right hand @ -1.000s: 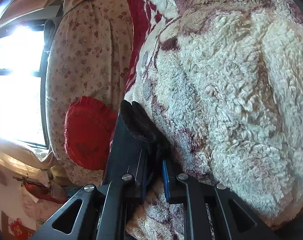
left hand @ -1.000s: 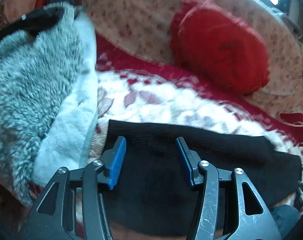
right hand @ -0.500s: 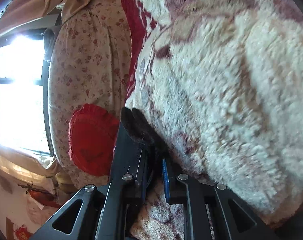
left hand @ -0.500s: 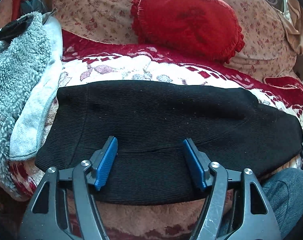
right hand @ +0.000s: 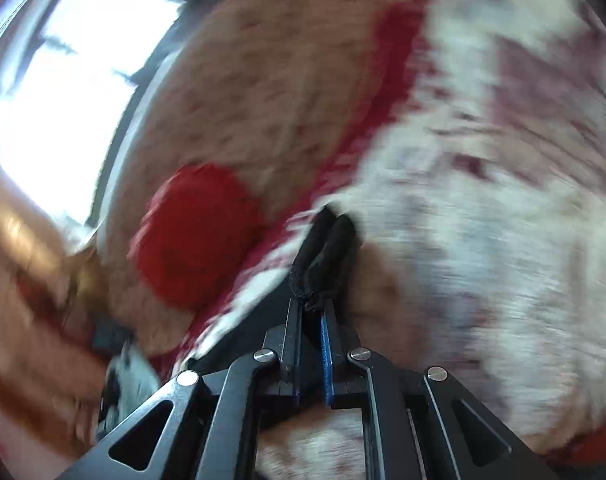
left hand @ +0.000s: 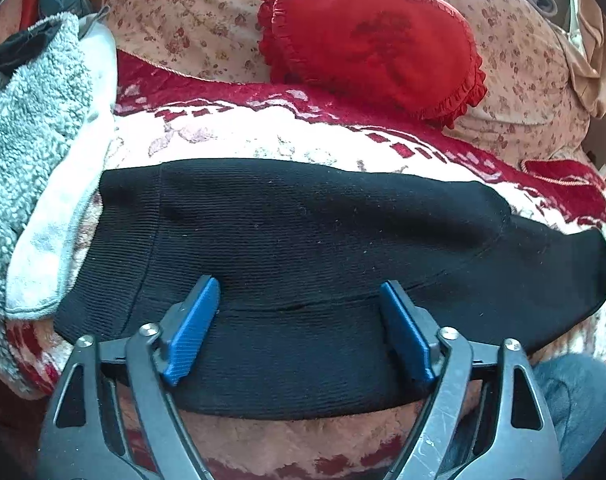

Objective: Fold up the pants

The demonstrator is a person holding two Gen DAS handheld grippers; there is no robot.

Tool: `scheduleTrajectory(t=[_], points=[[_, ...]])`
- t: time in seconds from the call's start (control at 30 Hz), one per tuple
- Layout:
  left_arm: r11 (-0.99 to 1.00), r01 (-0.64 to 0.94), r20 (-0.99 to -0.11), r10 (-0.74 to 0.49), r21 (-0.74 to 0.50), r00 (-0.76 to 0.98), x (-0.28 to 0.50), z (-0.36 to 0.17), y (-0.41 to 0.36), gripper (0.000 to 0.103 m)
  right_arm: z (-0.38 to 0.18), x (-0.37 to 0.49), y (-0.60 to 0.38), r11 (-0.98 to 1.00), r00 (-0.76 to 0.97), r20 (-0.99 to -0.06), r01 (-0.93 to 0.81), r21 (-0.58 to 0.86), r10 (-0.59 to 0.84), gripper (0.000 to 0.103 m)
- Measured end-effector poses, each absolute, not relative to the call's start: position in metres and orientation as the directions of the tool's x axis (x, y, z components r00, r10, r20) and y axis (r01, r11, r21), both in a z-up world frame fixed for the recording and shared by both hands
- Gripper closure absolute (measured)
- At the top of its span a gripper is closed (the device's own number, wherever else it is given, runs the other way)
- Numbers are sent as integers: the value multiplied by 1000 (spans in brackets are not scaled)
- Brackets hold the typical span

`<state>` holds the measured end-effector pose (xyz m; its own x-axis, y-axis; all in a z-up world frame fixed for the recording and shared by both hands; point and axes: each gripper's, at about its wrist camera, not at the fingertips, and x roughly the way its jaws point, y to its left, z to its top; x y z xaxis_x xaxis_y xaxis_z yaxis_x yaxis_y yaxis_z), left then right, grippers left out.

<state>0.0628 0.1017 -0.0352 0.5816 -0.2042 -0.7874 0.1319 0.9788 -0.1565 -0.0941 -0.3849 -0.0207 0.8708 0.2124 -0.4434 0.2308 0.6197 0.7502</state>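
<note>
Black pants (left hand: 303, 248) are lying flat across the fuzzy red-and-white blanket (left hand: 263, 140) on the sofa. Left gripper (left hand: 299, 328) hovers over them, jaws wide apart. Right gripper (right hand: 313, 320) is clamped on a bunched edge of the pants, view's blurry. Red pillow (left hand: 371, 36) behind.

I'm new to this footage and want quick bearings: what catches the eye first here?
In the left wrist view, the black pants lie spread across the white and red blanket, with the open left gripper over their near edge. Behind them a red frilled pillow leans on the floral cushion. In the blurred right wrist view, the right gripper is shut on a bunch of the pants.
</note>
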Motion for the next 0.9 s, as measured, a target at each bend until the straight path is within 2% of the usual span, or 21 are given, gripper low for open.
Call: scheduleTrajectory(t=[0.13, 0.33, 0.6, 0.9], points=[[972, 116, -784, -232, -203, 576, 65, -34, 107, 18, 5, -63, -334, 693, 820, -406, 16, 720, 403, 96], [972, 140, -764, -233, -186, 601, 59, -37, 105, 18, 0, -16, -262, 725, 660, -489, -125, 677, 570, 96], [972, 148, -755, -235, -182, 612, 58, -39, 106, 18, 11, 8, -189, 750, 494, -578, -288, 596, 649, 96], [973, 154, -756, -230, -172, 613, 57, -40, 105, 17, 8, 32, -132, 798, 363, -717, -367, 477, 595, 96]])
